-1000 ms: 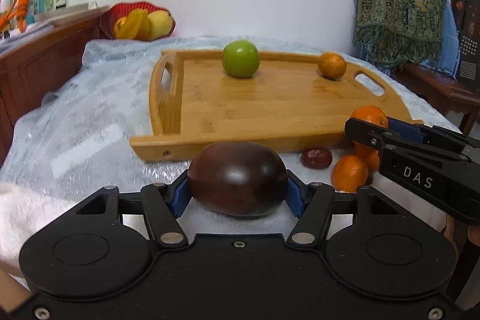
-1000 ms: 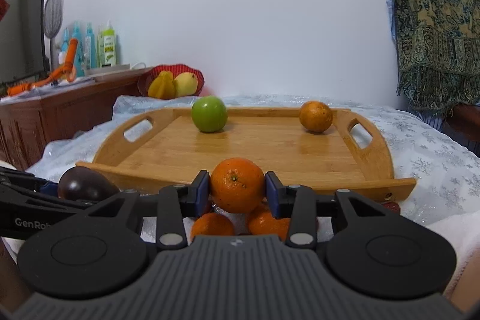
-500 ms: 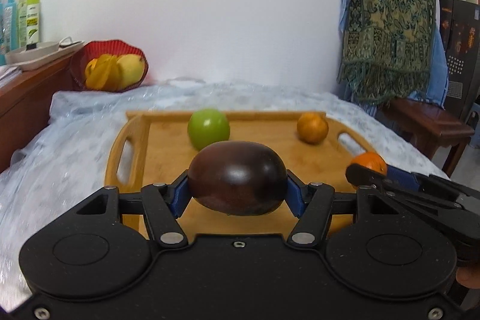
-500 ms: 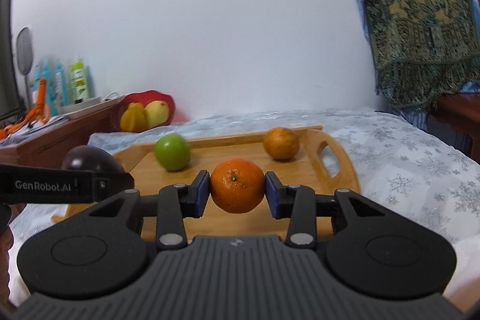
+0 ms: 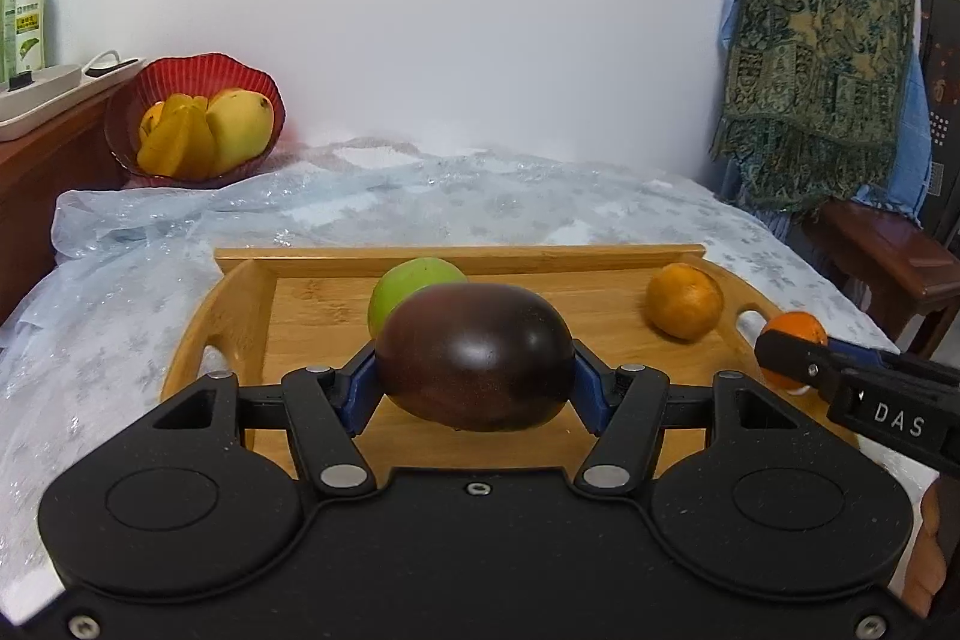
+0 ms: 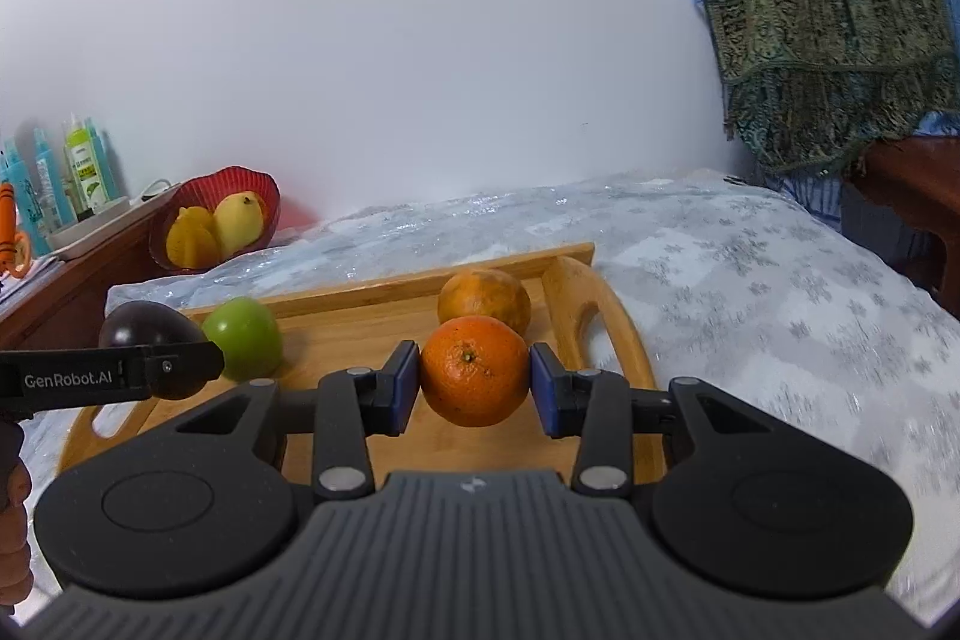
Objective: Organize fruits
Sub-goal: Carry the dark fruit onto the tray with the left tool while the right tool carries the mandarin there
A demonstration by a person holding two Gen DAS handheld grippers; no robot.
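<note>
My left gripper is shut on a dark purple fruit and holds it above the wooden tray. A green apple sits on the tray just behind it, and a dull orange lies at the tray's right. My right gripper is shut on a bright orange, held over the tray's right part, just in front of the dull orange. The green apple and the purple fruit show at the left of the right wrist view.
A red bowl of yellow fruit stands at the back left on a wooden cabinet with bottles. A shiny cloth covers the table. A patterned blanket hangs at the right above a wooden bench.
Both grippers have lifted their fruits from in front of the tray and moved forward over it. The loose oranges and small dark fruit on the cloth are out of view.
</note>
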